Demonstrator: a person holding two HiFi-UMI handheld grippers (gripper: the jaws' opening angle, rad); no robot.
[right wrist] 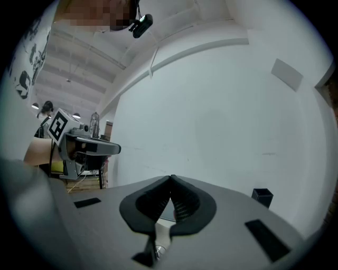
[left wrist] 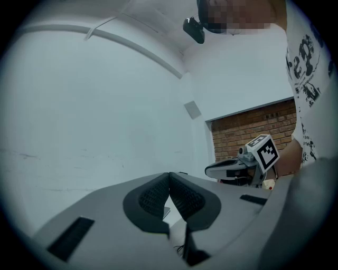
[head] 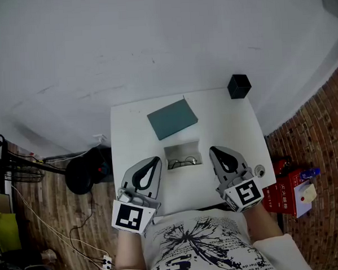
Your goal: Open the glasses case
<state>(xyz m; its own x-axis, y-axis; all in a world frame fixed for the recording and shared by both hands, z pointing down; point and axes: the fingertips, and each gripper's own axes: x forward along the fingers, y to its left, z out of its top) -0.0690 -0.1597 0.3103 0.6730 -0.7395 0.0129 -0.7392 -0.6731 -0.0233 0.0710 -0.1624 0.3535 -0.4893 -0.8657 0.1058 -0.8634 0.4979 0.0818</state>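
A small white square table (head: 129,122), seen from above. At its middle sits the pale rectangular glasses case (head: 182,148), open, with wire-framed spectacles (head: 183,162) inside. What seems to be its flat teal lid (head: 172,118) lies just beyond. The left gripper (head: 157,159) and right gripper (head: 211,150) flank the case, both clenched and empty. The opening looks finished.

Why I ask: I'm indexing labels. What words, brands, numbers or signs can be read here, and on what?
Nothing reads clearly enough to quote.
On the red box: white characters, too small to read.
On the shirt: dark print with lettering, too distorted to read.
On the left gripper and right gripper: square black-and-white markers, no words.
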